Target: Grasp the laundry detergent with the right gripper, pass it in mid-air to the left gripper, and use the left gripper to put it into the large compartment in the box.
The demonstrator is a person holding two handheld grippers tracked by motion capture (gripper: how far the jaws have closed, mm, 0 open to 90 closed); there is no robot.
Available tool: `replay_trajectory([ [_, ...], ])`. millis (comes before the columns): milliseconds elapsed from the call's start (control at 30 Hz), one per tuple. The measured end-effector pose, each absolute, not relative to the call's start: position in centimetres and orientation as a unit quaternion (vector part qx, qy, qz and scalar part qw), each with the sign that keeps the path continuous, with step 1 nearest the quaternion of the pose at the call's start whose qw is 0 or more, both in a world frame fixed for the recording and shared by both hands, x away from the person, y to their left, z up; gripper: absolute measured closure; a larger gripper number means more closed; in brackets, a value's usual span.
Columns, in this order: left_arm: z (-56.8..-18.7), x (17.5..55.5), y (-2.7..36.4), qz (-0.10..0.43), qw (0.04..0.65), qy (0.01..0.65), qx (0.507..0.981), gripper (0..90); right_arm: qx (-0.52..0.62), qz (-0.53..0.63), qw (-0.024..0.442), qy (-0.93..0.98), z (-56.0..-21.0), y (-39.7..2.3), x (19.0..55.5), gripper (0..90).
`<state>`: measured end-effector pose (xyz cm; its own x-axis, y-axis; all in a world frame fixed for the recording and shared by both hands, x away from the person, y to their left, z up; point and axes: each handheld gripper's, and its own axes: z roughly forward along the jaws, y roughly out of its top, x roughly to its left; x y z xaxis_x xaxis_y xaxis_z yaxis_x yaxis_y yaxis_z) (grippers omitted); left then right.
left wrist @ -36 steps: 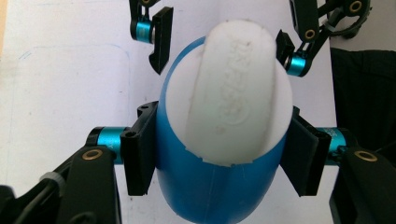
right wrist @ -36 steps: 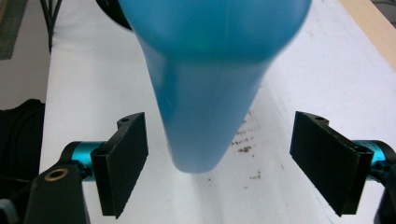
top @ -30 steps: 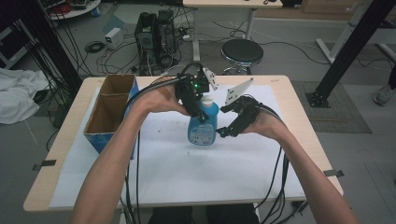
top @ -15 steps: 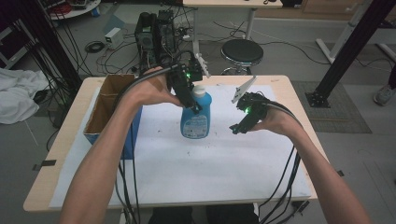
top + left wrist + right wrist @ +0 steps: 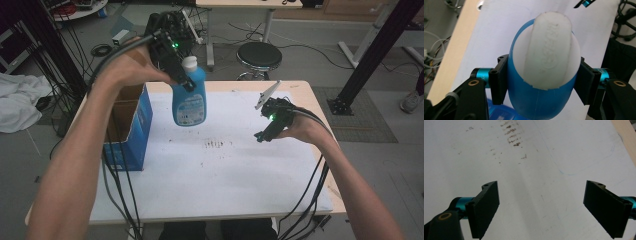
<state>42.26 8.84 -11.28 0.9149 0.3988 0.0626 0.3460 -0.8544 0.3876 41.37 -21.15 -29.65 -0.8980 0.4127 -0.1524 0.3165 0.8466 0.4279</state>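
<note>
Nearest the person's edge, the white-covered surface (image 5: 210, 190) lay bare, and both forearms reached forward over it from that side. Farther in, toward the middle, a patch of small dark specks (image 5: 216, 144) marked the covering. Toward the right edge, the right gripper (image 5: 264, 134) hung just above the covering with its jaws spread wide and nothing between them; in the right gripper view the right gripper (image 5: 541, 212) looked down on bare white covering and the specks (image 5: 512, 135) ahead of it. At the left edge stood a blue cardboard box (image 5: 131, 131), open at the top. Beyond the middle, toward the far left corner, the left gripper (image 5: 181, 78) held a blue bottle (image 5: 190, 97) up in the air, well clear of the surface, with the bottle hanging upright below the jaws and its white cap (image 5: 189, 63) on top. In the left gripper view the left gripper (image 5: 541, 82) had its two black jaws pressed against opposite sides of the bottle (image 5: 536, 100) just below the cap (image 5: 547, 50), so it was clamped on the bottle. Past the far edge, on the floor, stood a round black stool (image 5: 259, 54) and a tangle of cables and equipment (image 5: 167, 25).
</note>
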Motion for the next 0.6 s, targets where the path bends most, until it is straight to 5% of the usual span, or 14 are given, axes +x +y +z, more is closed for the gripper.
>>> replay_trajectory([
  [600, -7.6, 42.2, 18.9, 0.129, 0.181, 0.365, 0.904, 37.2, 0.192, 0.195, 0.131, 0.953, -29.9, -21.4, 41.8, 12.6],
])
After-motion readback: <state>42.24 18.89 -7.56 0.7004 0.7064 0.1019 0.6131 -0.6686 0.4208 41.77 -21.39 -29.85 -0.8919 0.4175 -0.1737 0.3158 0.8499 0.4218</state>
